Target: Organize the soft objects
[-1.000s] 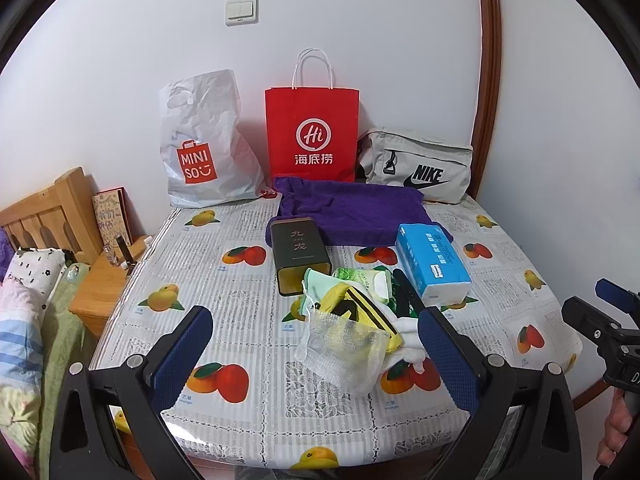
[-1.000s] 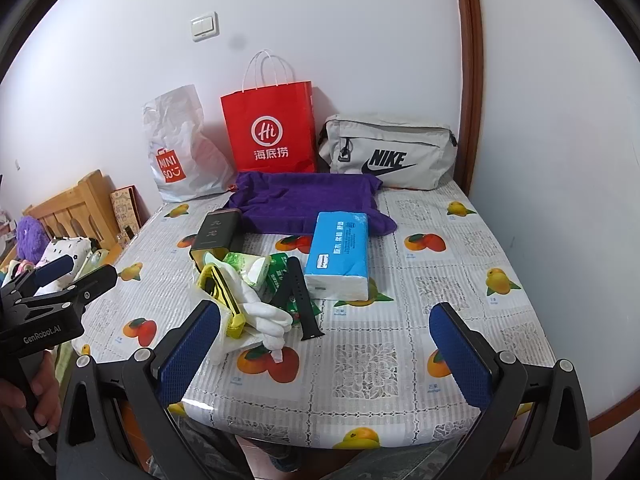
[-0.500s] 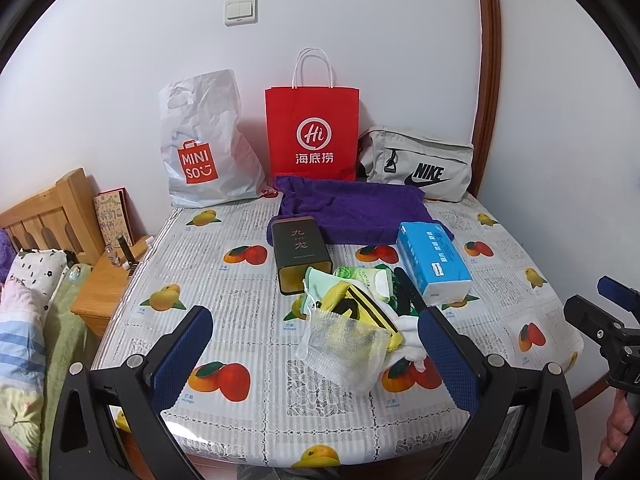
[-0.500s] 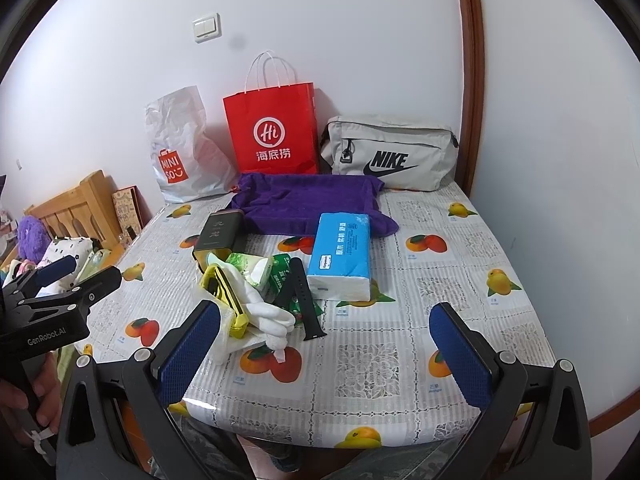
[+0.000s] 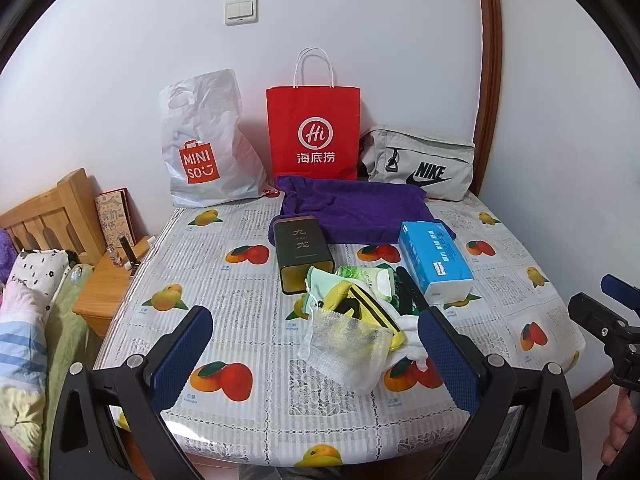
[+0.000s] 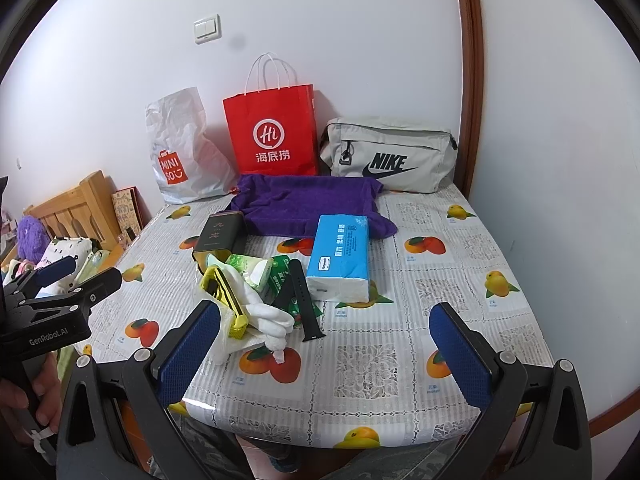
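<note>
Along the back wall of the worktop (image 5: 248,320) we record, left to right, a white Miniso bag (image 5: 204,144), a red paper bag (image 5: 314,132) and a grey Nike pouch (image 5: 420,166). A purple towel (image 5: 356,210) lies flat just in front of the red bag and the pouch. Forward of the towel, a dark tin (image 5: 302,250) lies on its side at the left and a blue tissue pack (image 5: 436,258) at the right.

Between and just forward of these we note the pile of soft objects: a white mesh pouch (image 5: 348,350), a yellow-and-black item (image 5: 366,306), white gloves (image 6: 270,314), a wet-wipe pack (image 6: 254,270) and a black strap (image 6: 304,304), all touching or overlapping.

We find the left hand-held gripper (image 5: 316,354) with its jaws wide apart and empty, held at the near edge facing the pile. The right hand-held gripper (image 6: 326,354) likewise stands wide apart and empty, the pile off its left finger.
</note>
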`<state>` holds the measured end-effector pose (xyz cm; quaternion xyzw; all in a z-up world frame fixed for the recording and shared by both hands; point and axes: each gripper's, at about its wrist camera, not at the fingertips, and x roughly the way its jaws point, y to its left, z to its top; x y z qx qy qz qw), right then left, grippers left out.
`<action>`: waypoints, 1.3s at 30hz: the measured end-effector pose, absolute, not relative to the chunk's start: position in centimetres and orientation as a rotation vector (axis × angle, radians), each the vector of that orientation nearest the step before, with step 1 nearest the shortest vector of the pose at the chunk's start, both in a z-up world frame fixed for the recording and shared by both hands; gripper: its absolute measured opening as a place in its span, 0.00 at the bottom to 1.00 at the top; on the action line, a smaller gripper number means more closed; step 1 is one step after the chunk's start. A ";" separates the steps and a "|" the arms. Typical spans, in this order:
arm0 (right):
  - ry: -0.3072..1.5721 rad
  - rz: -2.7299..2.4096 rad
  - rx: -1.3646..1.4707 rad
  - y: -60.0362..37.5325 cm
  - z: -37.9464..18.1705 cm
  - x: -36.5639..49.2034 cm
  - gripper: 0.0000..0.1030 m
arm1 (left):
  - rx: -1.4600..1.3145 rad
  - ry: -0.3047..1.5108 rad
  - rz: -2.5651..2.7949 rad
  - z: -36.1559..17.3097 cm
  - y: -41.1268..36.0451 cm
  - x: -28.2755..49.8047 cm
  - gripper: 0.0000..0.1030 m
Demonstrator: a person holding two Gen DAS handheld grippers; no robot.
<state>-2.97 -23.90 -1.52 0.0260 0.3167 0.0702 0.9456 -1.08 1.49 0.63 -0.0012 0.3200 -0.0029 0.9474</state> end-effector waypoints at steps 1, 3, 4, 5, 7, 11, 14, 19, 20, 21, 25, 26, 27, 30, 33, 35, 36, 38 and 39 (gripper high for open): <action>0.644 0.142 0.051 -23.9 -1.5 -3.0 1.00 | -0.002 0.651 -0.007 0.6 1.5 -1.1 1.00; 0.645 0.142 0.051 -23.9 -1.5 -3.0 1.00 | 0.003 0.649 -0.006 0.7 1.5 -1.1 1.00; 0.645 0.143 0.052 -23.9 -1.5 -3.0 1.00 | -0.001 0.651 -0.003 0.6 1.5 -1.1 1.00; 0.644 0.142 0.053 -23.9 -1.6 -3.0 1.00 | -0.002 0.651 -0.005 0.7 1.5 -1.1 1.00; 0.645 0.143 0.053 -23.9 -1.5 -3.0 1.00 | -0.002 0.652 -0.005 0.6 1.5 -1.0 1.00; 0.644 0.143 0.052 -23.9 -1.5 -3.0 1.00 | -0.002 0.651 -0.002 0.7 1.5 -1.0 1.00; 0.643 0.142 0.052 -23.8 -1.6 -3.0 1.00 | -0.001 0.649 -0.001 0.7 1.6 -1.0 1.00; 0.643 0.142 0.050 -23.9 -1.5 -3.1 1.00 | 0.001 0.649 -0.001 0.6 1.6 -1.1 1.00; 0.642 0.143 0.051 -23.9 -1.4 -3.1 1.00 | 0.002 0.649 0.000 0.7 1.7 -1.0 1.00; 0.642 0.143 0.052 -23.9 -1.5 -3.1 1.00 | 0.000 0.648 -0.001 0.6 1.7 -1.1 1.00; 0.642 0.142 0.050 -23.9 -1.4 -3.2 1.00 | 0.000 0.648 -0.001 0.7 1.7 -1.0 1.00; 0.641 0.143 0.049 -23.8 -1.4 -3.2 1.00 | 0.001 0.649 0.000 0.7 1.6 -1.1 1.00; 0.642 0.144 0.050 -23.8 -1.3 -3.2 1.00 | -0.002 0.650 0.001 0.7 1.7 -1.0 1.00; 0.641 0.143 0.047 -23.8 -1.3 -3.2 1.00 | -0.002 0.653 0.001 0.6 1.8 -1.0 1.00; 0.641 0.144 0.048 -23.8 -1.4 -3.2 1.00 | -0.004 0.656 0.005 0.4 1.8 -1.0 1.00; 0.641 0.144 0.048 -23.8 -1.4 -3.2 1.00 | -0.003 0.654 0.006 0.4 1.8 -1.0 1.00; 0.641 0.144 0.049 -23.8 -1.4 -3.2 1.00 | -0.003 0.654 0.005 0.4 1.8 -1.0 1.00; 0.640 0.143 0.047 -23.7 -1.4 -3.2 1.00 | -0.003 0.655 0.005 0.4 1.8 -1.0 1.00; 0.640 0.144 0.046 -23.7 -1.4 -3.2 1.00 | -0.003 0.655 0.007 0.4 1.8 -1.0 1.00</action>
